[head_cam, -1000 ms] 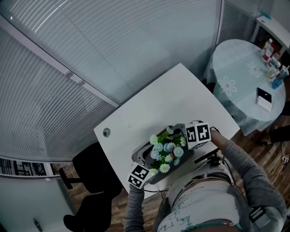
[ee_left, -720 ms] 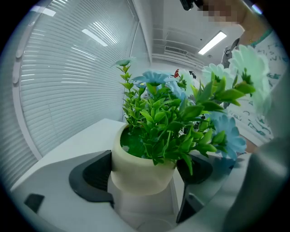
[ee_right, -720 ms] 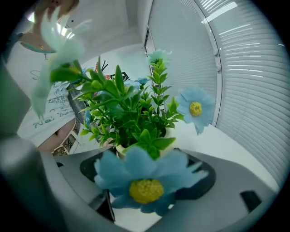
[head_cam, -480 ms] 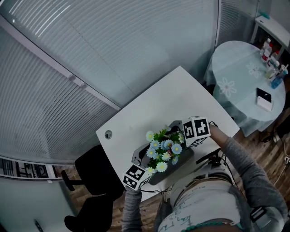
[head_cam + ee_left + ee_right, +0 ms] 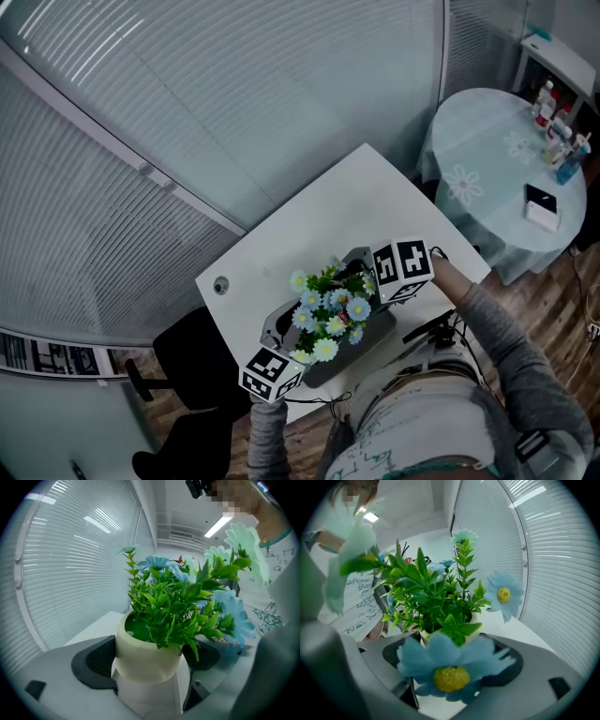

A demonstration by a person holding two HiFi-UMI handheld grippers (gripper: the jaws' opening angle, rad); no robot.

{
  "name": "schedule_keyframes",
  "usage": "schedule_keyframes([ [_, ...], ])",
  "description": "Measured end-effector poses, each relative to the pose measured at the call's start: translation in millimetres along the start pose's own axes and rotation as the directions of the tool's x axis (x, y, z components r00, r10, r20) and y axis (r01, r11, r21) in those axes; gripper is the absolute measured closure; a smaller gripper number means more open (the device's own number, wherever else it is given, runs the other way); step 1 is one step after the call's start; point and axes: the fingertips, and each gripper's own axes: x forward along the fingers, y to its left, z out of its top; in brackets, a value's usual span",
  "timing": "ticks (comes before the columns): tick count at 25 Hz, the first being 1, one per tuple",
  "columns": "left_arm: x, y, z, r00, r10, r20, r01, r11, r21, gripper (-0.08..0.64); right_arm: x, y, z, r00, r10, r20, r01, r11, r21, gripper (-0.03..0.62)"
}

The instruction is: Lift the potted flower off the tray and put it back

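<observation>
- My left gripper point(image 5: 149, 662) has its two dark jaws pressed against either side of the cream pot of the potted flower point(image 5: 328, 305); the pot fills the gap between them.
- My right gripper point(image 5: 452, 662) comes at the same pot from the opposite side, with one jaw on each flank, pinching it too. A blurred blue flower point(image 5: 449, 663) hangs right in front of that camera and covers most of the contact.
- In the head view the marker cubes of both grippers sit at opposite ends of the bouquet, the left one at the near-left edge of the table point(image 5: 309, 225), the right one toward the far right.
- The plant stands upright: green leaves with pale blue and white daisy-like blooms spreading above the rim.
- The potted flower is over the dark grey tray point(image 5: 364, 343), which lies on the near part of the white table. I cannot tell whether the pot's base touches the tray, since the foliage hides it.
- A black chair point(image 5: 187, 361) stands at the left of the table, beside the wall of blinds point(image 5: 187, 112).
- A round table point(image 5: 487, 141) with a light cloth stands well apart at the right, with a few small bottles near its far edge.
</observation>
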Motion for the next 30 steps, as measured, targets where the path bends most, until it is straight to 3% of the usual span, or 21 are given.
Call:
schedule_keyframes([
  [12, -5, -7, 19, 1.0, 0.008, 0.018, -0.008, 1.0, 0.005, 0.117, -17, 5, 12, 0.999, -0.007, -0.044, 0.006, 1.0, -0.021, 0.219],
  [30, 4, -11, 23, 1.0, 0.005, 0.001, -0.005, 1.0, 0.023, 0.117, -26, 7, 4, 0.999, -0.017, -0.029, 0.017, 1.0, -0.017, 0.219],
])
